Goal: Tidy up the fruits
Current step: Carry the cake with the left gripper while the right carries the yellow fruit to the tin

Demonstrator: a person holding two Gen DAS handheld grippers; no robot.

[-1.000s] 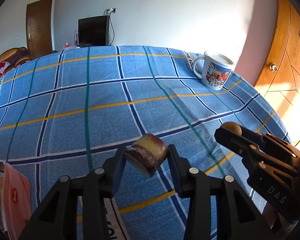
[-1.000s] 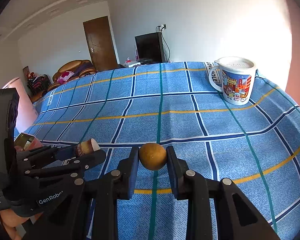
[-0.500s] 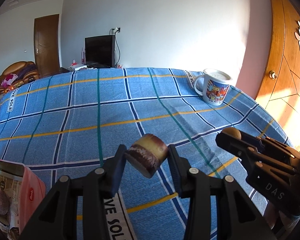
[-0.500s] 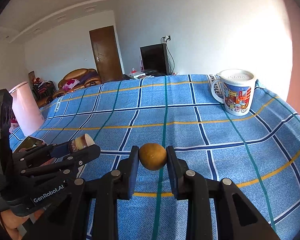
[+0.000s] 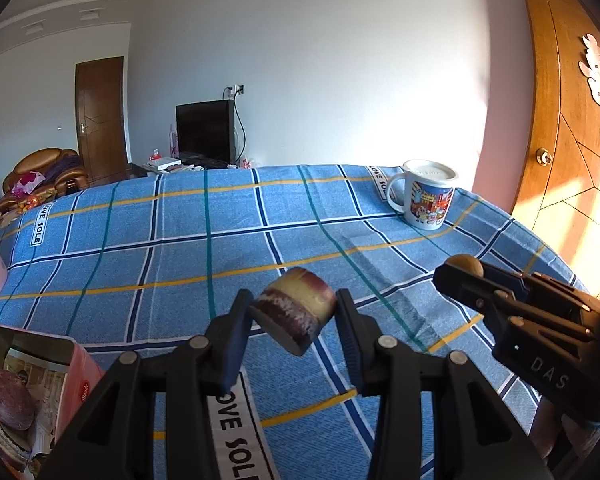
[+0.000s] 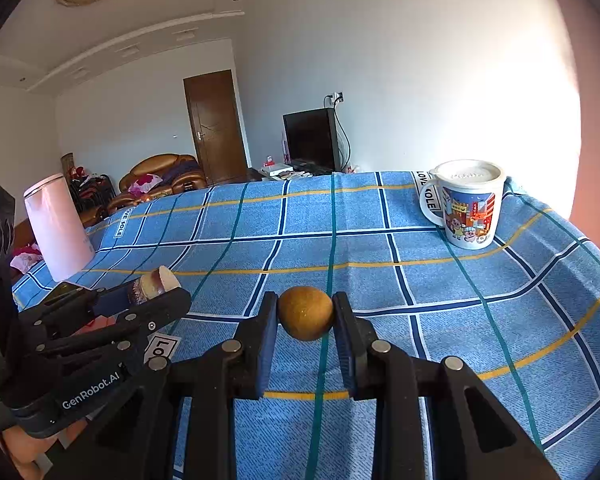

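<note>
My left gripper is shut on a short purple-skinned, cream-fleshed chunk of fruit, held tilted above the blue checked tablecloth. My right gripper is shut on a small round brown fruit, also held above the cloth. The right gripper shows at the right of the left wrist view, and the left gripper shows at the left of the right wrist view. A pink box at the lower left holds a dark round fruit and other pieces.
A lidded cartoon mug stands at the far right of the table. A pink kettle stands at the far left. A wooden door is at the right, beyond the table edge.
Both grippers have risen and tilted up, each still holding its fruit. More of the room and of the pink box has come into view.
</note>
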